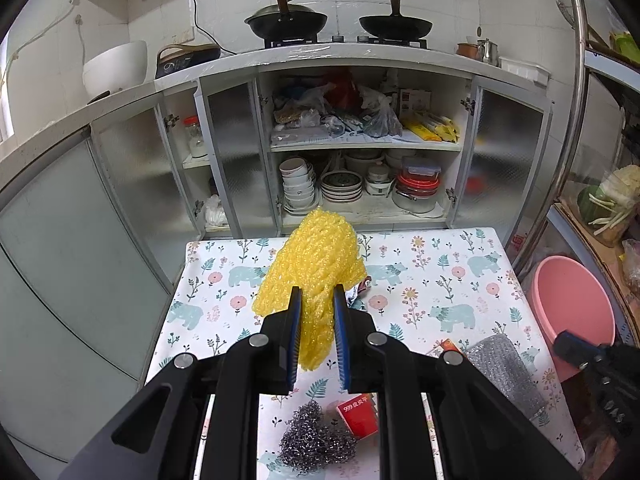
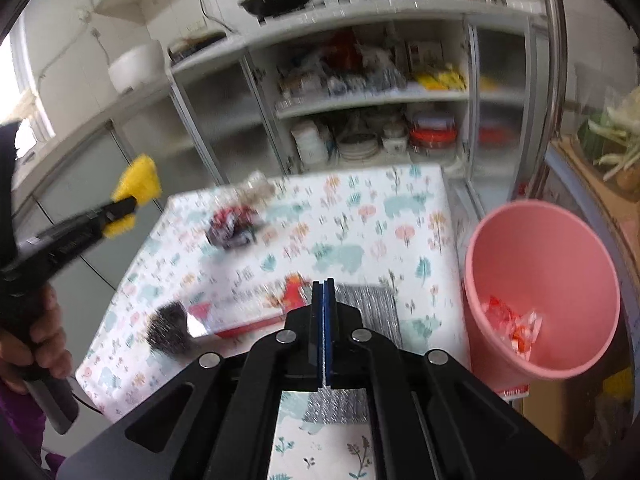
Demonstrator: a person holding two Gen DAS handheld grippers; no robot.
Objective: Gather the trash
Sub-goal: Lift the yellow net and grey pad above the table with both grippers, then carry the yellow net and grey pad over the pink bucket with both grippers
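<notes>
My left gripper is shut on a yellow foam net and holds it above the table; it also shows in the right wrist view. My right gripper is shut on the edge of a silver foil sheet, which lies on the table's right side. A pink bin stands right of the table with red-white wrappers inside. On the table lie a steel wool ball, a red box and a crumpled dark wrapper.
The table has a floral bear-print cloth. Behind it an open cabinet holds bowls, plates and bags. Woks sit on the stove above. A shelf with vegetables stands at the right. The right wrist view is motion-blurred.
</notes>
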